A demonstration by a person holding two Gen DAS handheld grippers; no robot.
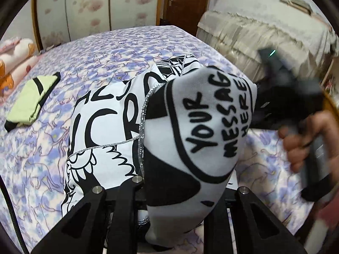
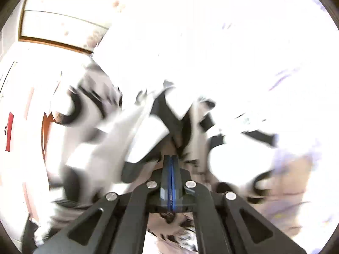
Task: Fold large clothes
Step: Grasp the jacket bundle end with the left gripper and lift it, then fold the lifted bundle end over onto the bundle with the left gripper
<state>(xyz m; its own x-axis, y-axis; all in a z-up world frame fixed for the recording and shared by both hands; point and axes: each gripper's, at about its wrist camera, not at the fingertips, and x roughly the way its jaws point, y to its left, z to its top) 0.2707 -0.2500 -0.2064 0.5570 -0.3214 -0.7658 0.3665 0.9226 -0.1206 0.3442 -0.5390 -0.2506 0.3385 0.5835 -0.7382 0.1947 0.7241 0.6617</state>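
A large white garment with black lettering and drawings (image 1: 118, 131) lies partly on the floral bedspread (image 1: 127, 48). One part of it, printed "YOUR MESSAGE HERE" (image 1: 211, 127), is lifted. It drapes over my left gripper (image 1: 169, 222) and hides the fingertips. The right gripper shows in the left wrist view (image 1: 286, 97), blurred, at the raised cloth's far edge. In the right wrist view my right gripper (image 2: 170, 158) has its blue pads pressed together, with the blurred black and white garment (image 2: 148, 131) bunched around the tips.
A folded pale green garment with black trim (image 1: 31, 99) lies on the bed at the left. Plush toys (image 1: 14, 57) sit at the far left edge. A cloth-covered piece of furniture (image 1: 264, 27) stands beyond the bed's right corner. Wardrobe doors (image 1: 95, 6) stand behind.
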